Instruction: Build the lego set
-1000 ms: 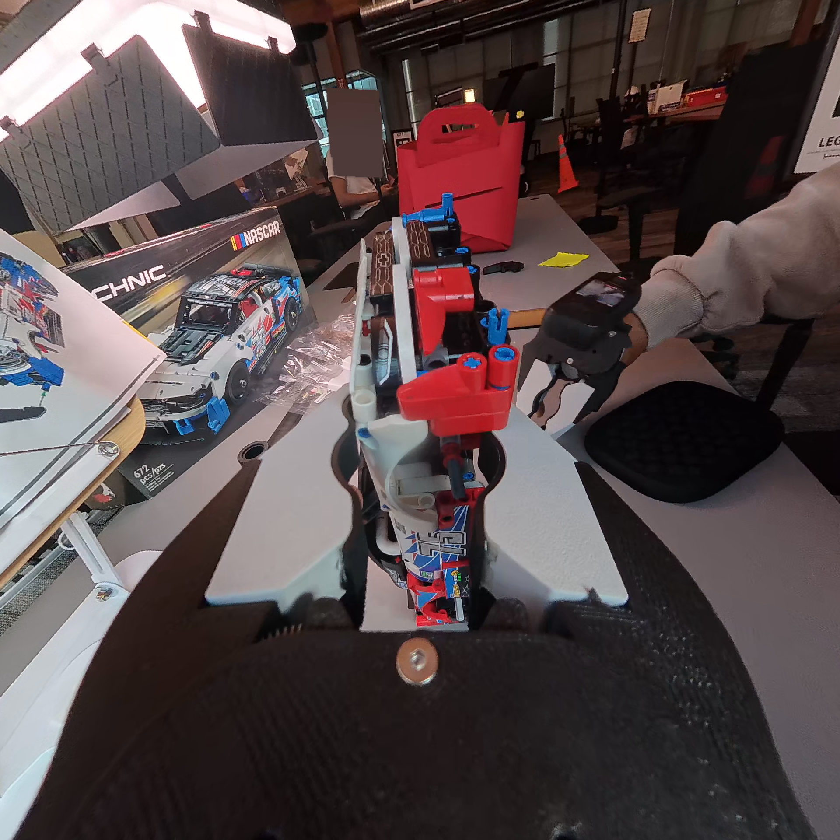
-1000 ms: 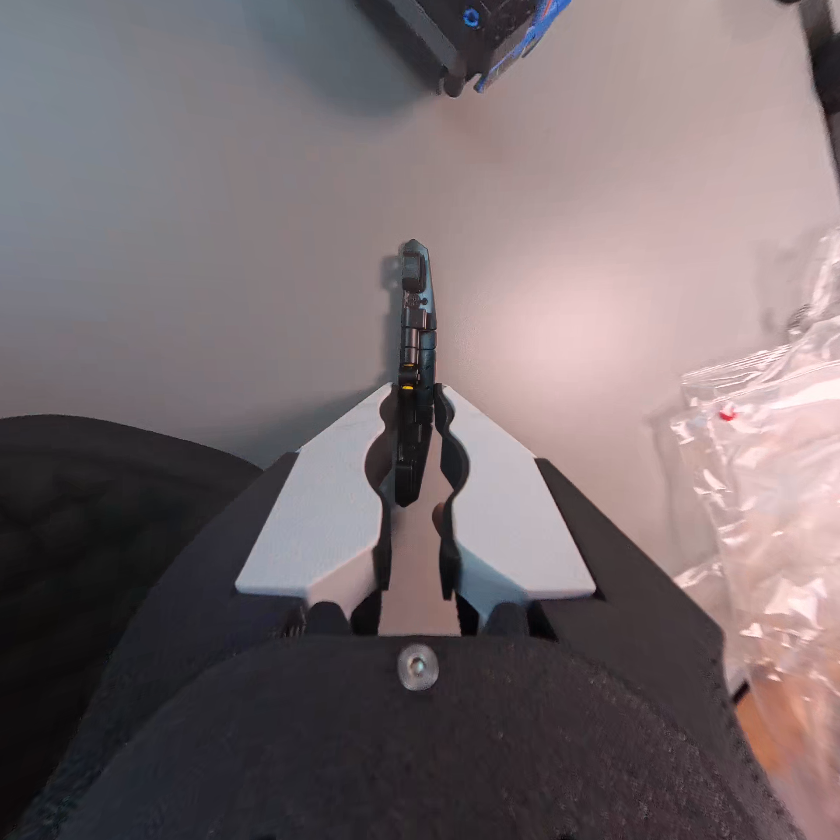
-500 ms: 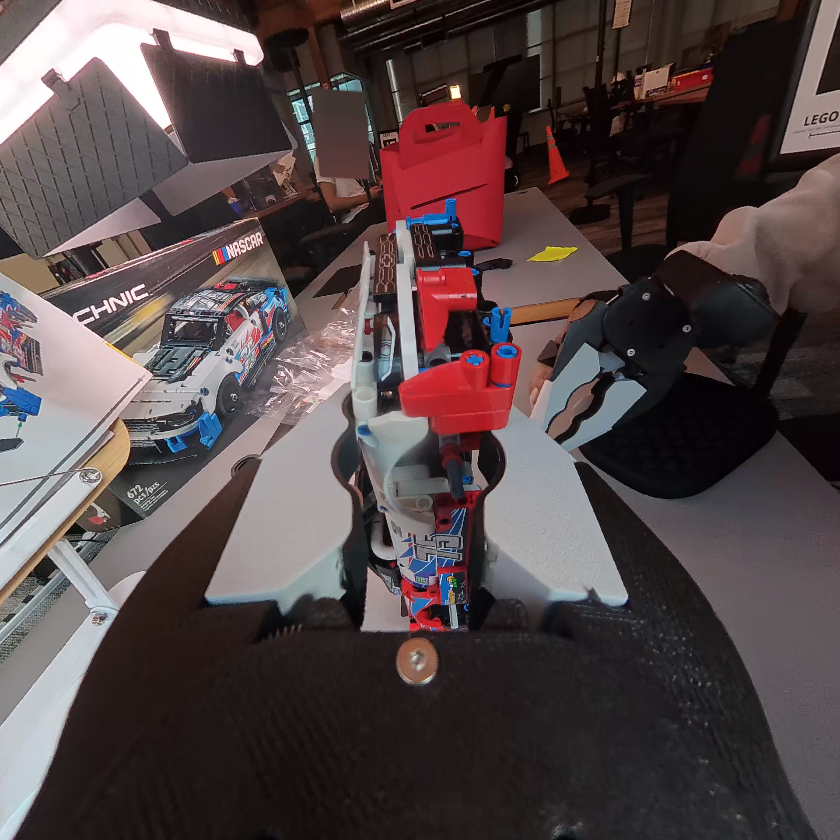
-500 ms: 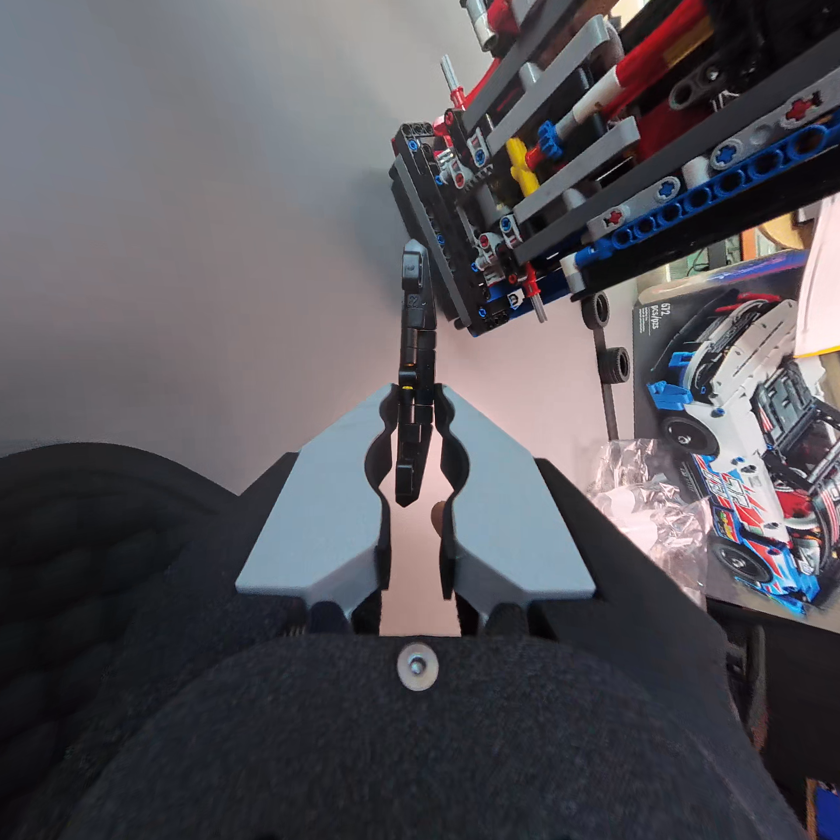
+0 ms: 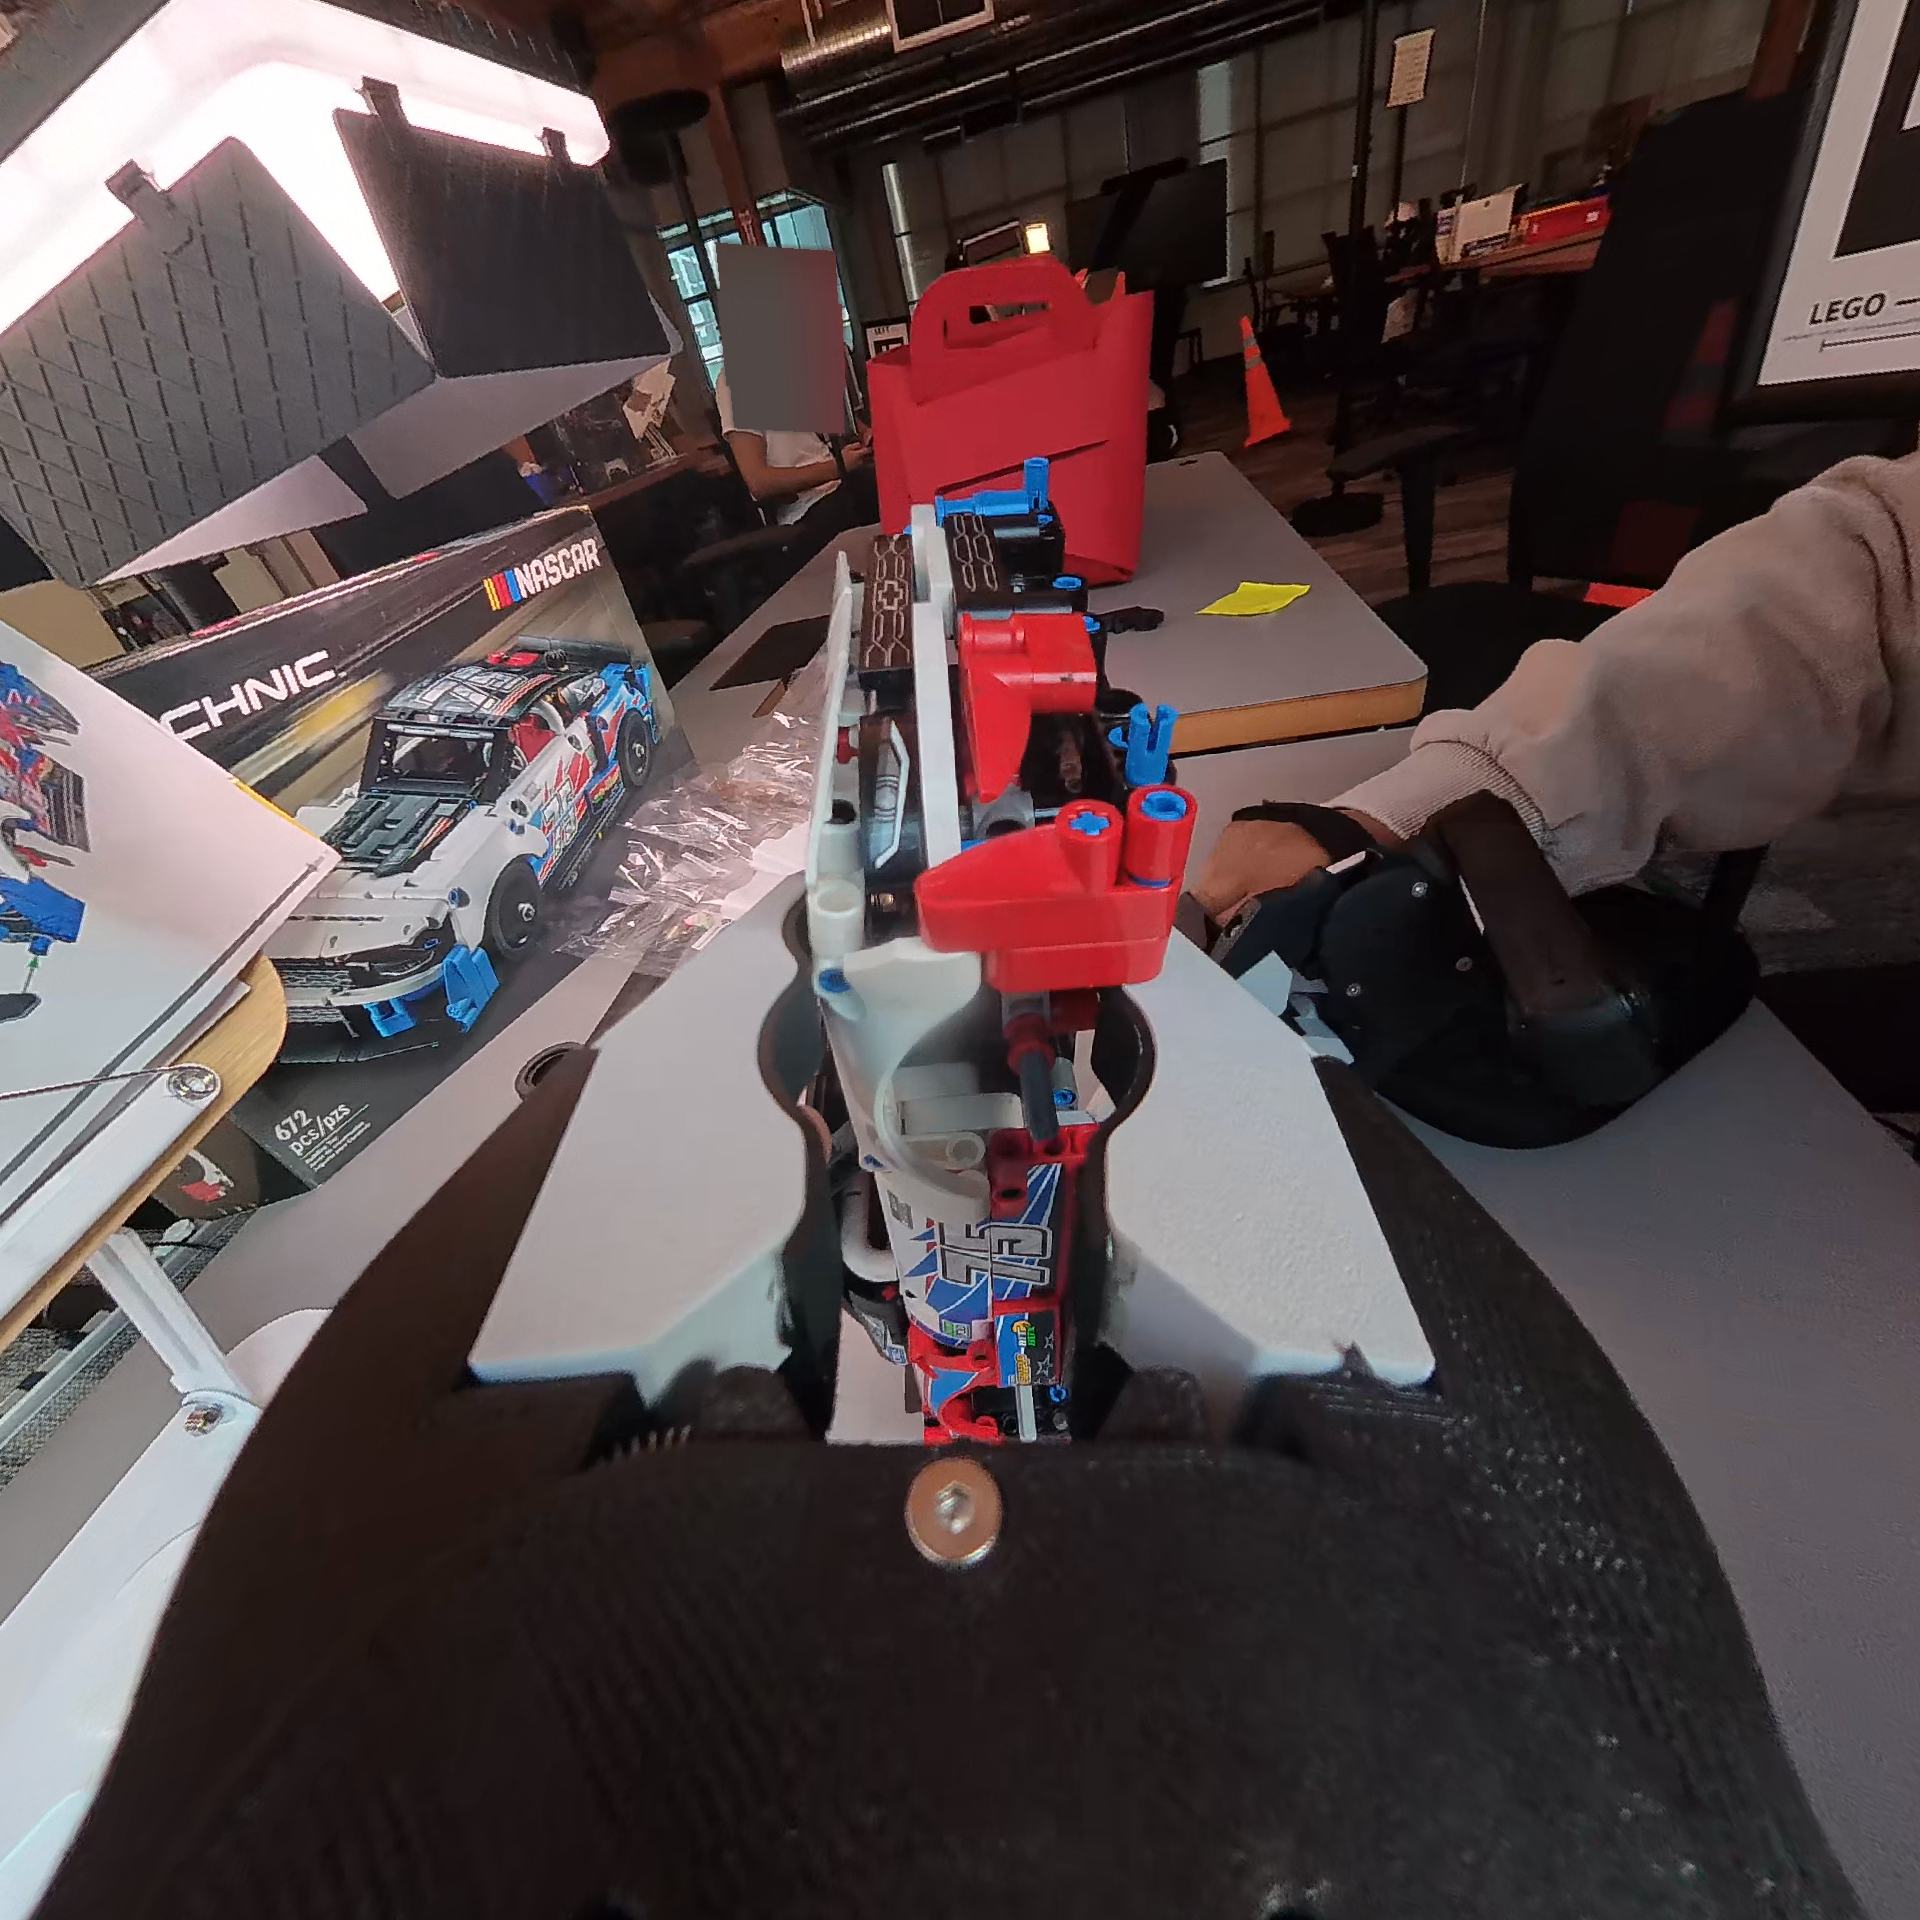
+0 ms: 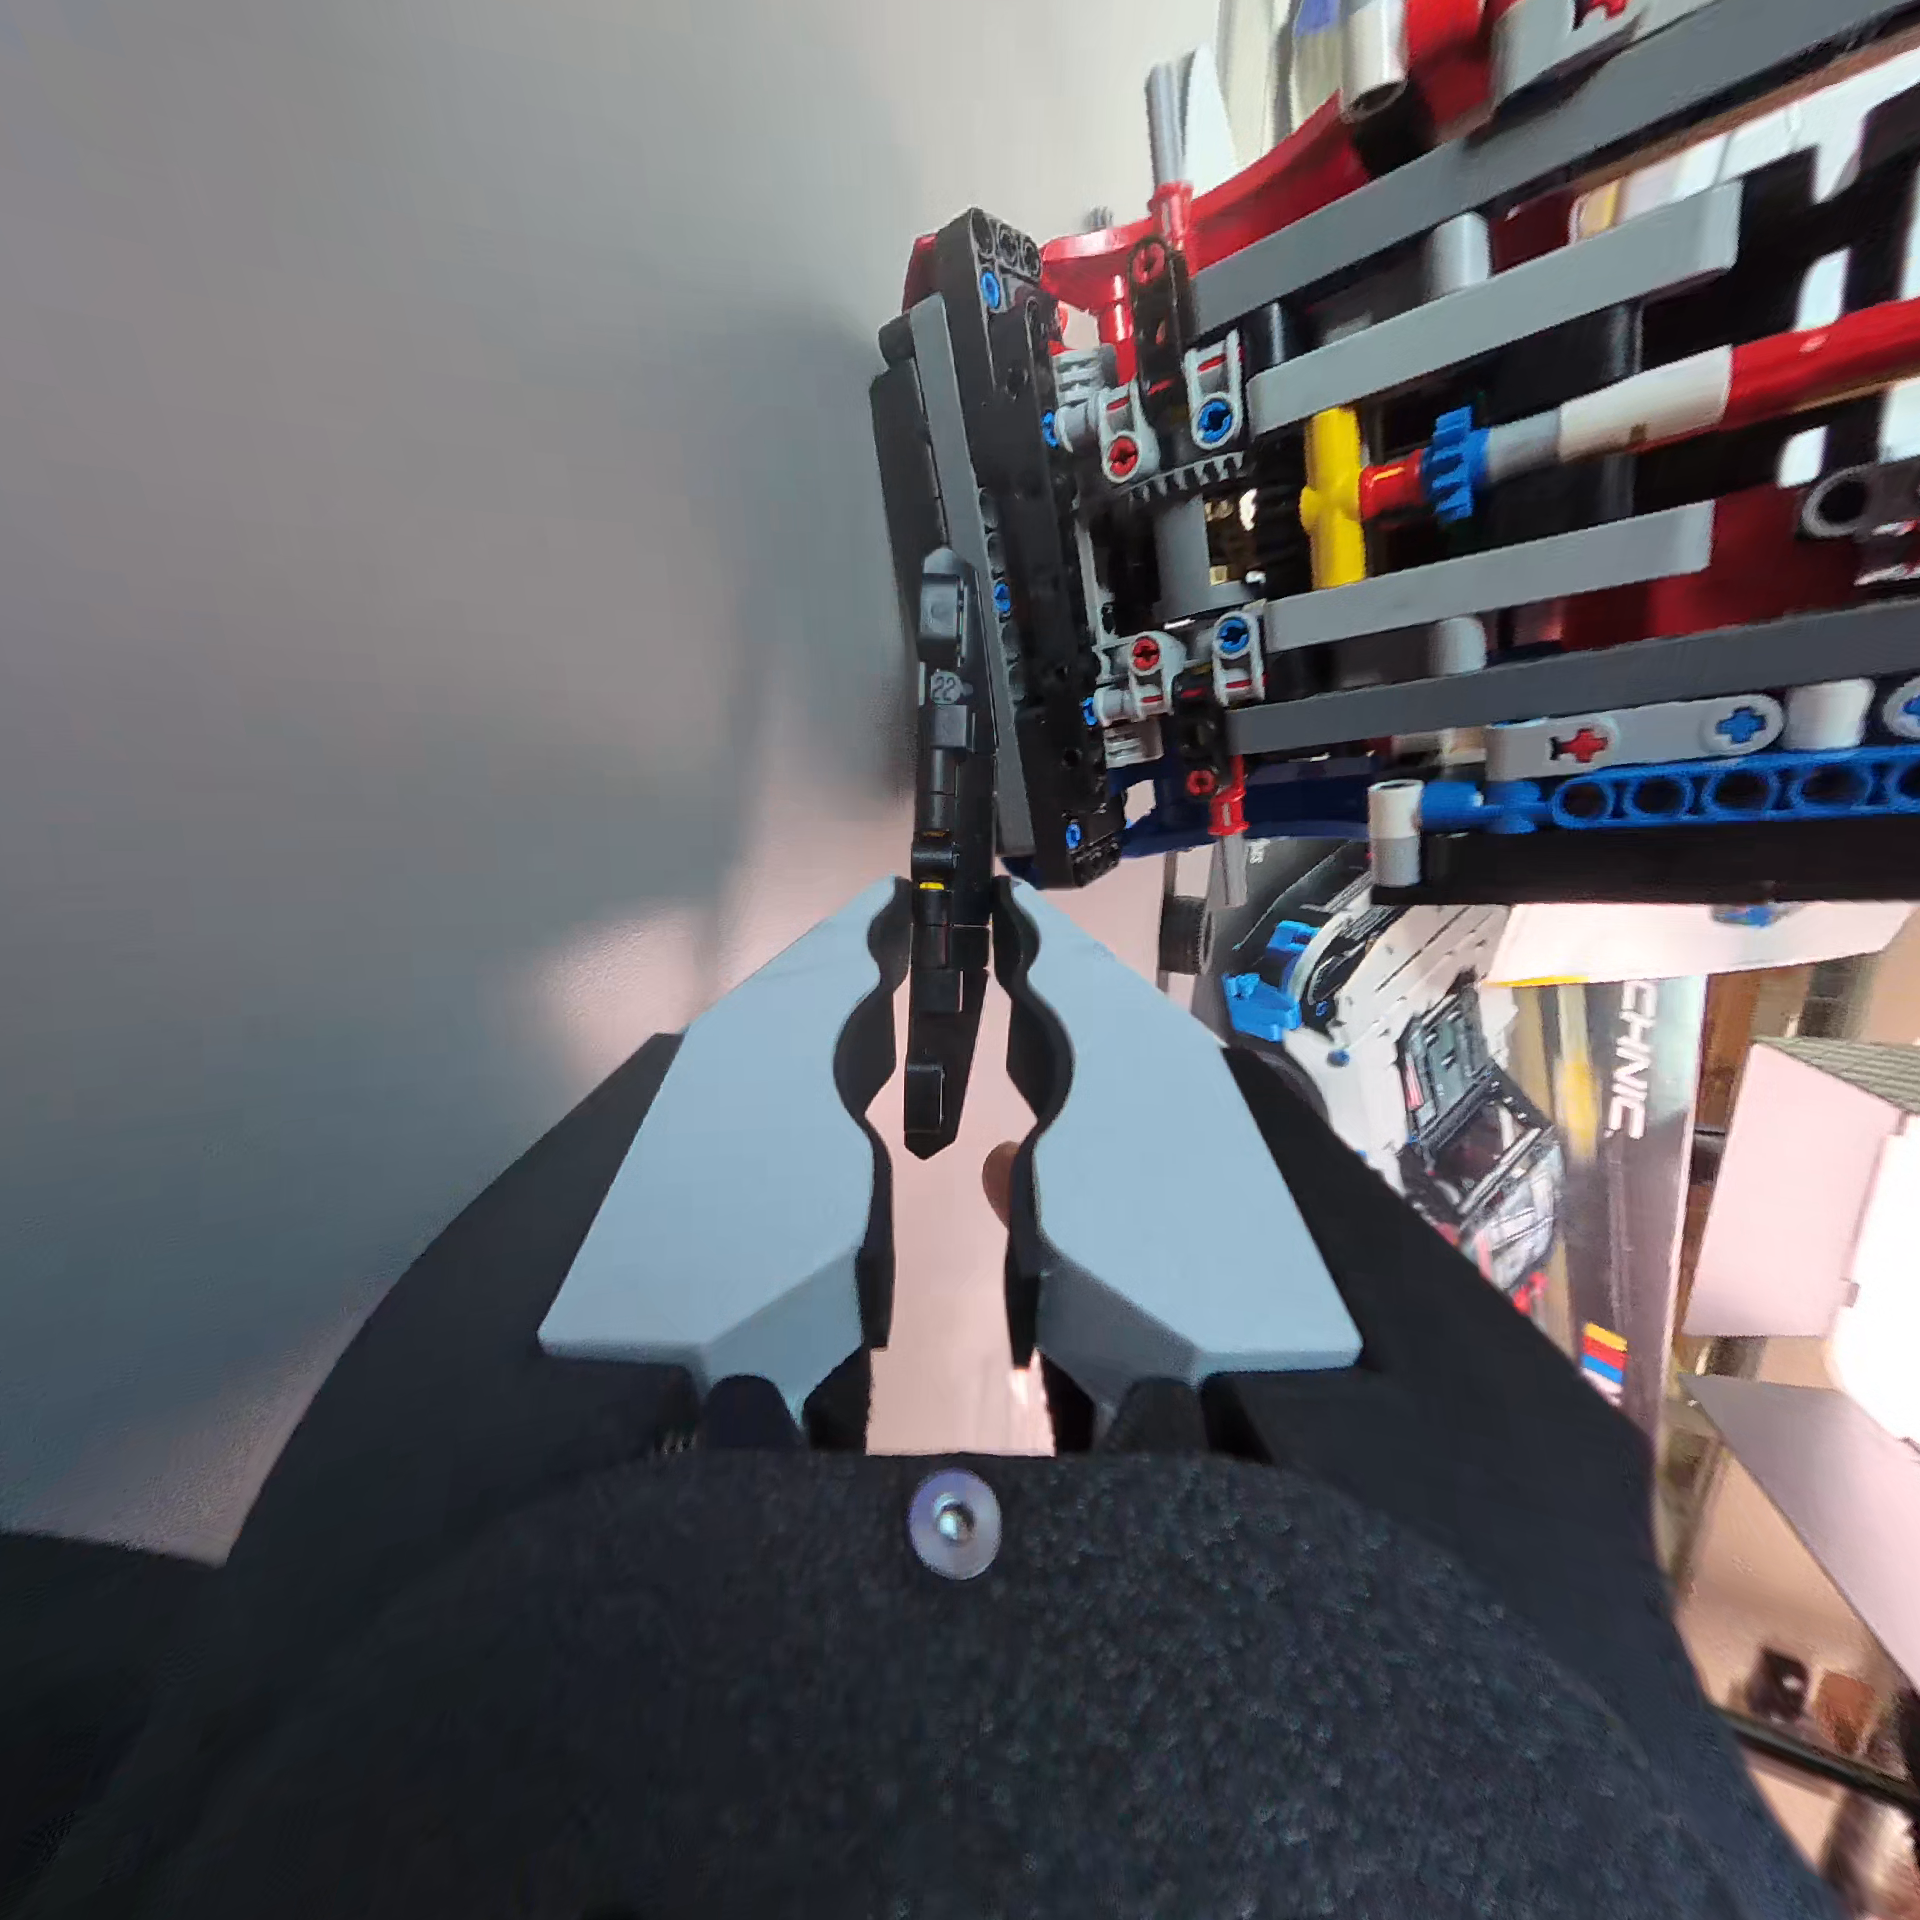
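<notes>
Two grippers hold parts: the left gripper (image 5: 956, 1091) is clamped on the half-built red, white and black lego car (image 5: 966, 831) raised over the bench (image 5: 1662, 1299), while the right gripper (image 6: 943, 935) pinches a slim black lego piece (image 6: 940, 790) beside its underside, near the red carry box (image 5: 1013, 416), contents hidden.

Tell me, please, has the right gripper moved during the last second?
Yes: in the left wrist view the right gripper has dropped toward the black pad, closer behind the car model.

- Open grey table (image 6: 416, 520) left of the car chassis (image 6: 1455, 520).
- Blocked right by set box (image 5: 416, 810), plastic bags (image 5: 707, 831).
- Black pad (image 5: 1621, 1039) beside the right gripper (image 5: 1288, 997).
</notes>
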The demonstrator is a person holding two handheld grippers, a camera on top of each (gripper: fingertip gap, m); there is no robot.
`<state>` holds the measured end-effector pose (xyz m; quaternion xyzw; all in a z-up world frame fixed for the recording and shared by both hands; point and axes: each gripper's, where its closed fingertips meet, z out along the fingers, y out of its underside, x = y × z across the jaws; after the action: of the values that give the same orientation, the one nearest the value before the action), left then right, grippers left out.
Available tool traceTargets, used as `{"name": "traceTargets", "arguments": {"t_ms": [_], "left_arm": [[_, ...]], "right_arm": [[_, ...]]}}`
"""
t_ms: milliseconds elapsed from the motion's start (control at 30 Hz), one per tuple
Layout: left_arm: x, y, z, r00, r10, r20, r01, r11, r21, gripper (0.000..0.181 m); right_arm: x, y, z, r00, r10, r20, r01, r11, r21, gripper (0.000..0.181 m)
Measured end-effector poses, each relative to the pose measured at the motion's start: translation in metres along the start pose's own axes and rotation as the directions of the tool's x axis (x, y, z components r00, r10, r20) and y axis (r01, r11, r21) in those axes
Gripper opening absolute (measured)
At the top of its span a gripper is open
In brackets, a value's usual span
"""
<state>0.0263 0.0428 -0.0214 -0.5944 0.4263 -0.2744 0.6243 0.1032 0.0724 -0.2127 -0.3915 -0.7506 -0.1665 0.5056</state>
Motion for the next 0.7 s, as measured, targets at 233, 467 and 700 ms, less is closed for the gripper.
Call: {"name": "traceTargets", "arguments": {"t_ms": [233,467,700], "left_arm": [[-0.004,-0.001,0.012,0.998,-0.042,-0.043,0.042,0.999,-0.005,0.050],[-0.021,0.002,0.022,0.990,-0.113,-0.085,0.111,0.994,-0.025,0.050],[-0.018,0.002,0.024,0.991,-0.111,-0.080,0.111,0.994,-0.006,0.050]], "right_arm": [[0.004,-0.019,0.022,0.992,-0.124,-0.023,0.126,0.988,0.086,0.013],[-0.013,-0.021,0.027,0.987,0.042,0.154,-0.056,0.995,0.084,0.012],[-0.014,-0.027,0.011,0.869,0.332,0.366,-0.385,0.920,0.078,0.019]]}}
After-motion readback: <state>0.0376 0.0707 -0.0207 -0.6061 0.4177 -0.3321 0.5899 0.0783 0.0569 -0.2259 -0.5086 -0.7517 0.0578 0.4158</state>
